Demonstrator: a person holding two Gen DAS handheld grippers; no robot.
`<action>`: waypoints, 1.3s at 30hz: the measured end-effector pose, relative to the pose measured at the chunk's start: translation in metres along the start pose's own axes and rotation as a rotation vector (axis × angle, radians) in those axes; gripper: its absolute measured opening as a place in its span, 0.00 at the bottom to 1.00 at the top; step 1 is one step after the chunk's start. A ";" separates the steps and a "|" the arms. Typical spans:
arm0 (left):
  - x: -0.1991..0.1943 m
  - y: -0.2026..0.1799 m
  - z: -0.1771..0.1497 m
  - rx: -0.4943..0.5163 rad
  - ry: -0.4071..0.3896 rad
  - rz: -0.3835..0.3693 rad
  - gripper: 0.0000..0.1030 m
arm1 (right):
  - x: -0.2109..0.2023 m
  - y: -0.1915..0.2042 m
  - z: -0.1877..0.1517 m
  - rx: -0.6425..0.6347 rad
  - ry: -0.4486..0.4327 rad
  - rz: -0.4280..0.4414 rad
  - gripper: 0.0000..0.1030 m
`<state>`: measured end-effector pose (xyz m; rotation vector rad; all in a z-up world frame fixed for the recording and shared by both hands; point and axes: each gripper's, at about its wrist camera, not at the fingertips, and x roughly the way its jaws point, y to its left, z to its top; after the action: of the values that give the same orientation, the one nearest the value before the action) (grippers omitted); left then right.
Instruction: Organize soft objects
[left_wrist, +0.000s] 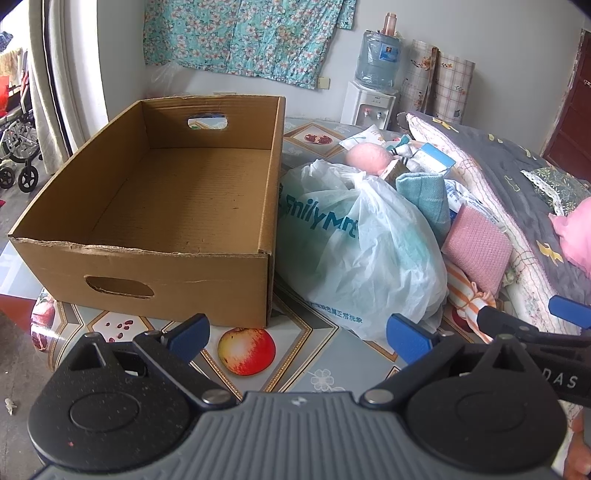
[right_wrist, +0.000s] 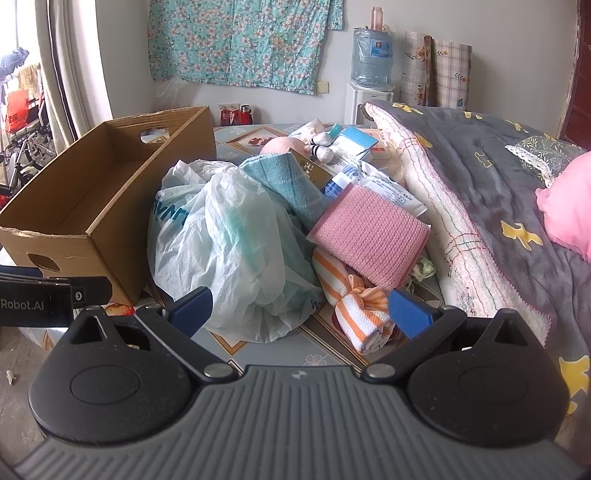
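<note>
Both claws, left (left_wrist: 299, 338) and right (right_wrist: 300, 310), gaped wide and empty near the table's (left_wrist: 328, 369) edge, the soft pile, bag (right_wrist: 229, 251) and cloths (right_wrist: 369, 236), lying right of the empty box (left_wrist: 147, 206).

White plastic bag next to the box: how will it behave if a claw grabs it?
The white plastic bag looks thin and crinkled, so it will likely deform and slip. It bulges with contents, so probably sags. It touches the teal cloth, which may get dragged along.
</note>
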<state>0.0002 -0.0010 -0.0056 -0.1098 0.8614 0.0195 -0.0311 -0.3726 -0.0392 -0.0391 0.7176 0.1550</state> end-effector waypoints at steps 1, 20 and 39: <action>0.000 0.000 0.000 0.000 0.000 0.000 0.99 | 0.000 0.000 0.000 0.000 0.000 -0.001 0.99; -0.011 -0.033 0.025 0.205 -0.164 -0.129 0.99 | -0.006 -0.072 0.014 0.071 -0.132 0.027 0.99; 0.090 -0.136 0.036 0.129 -0.010 -0.418 0.43 | 0.124 -0.199 0.091 0.030 0.036 0.468 0.69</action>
<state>0.0945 -0.1346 -0.0386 -0.1665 0.8136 -0.4265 0.1508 -0.5456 -0.0556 0.1562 0.7558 0.5918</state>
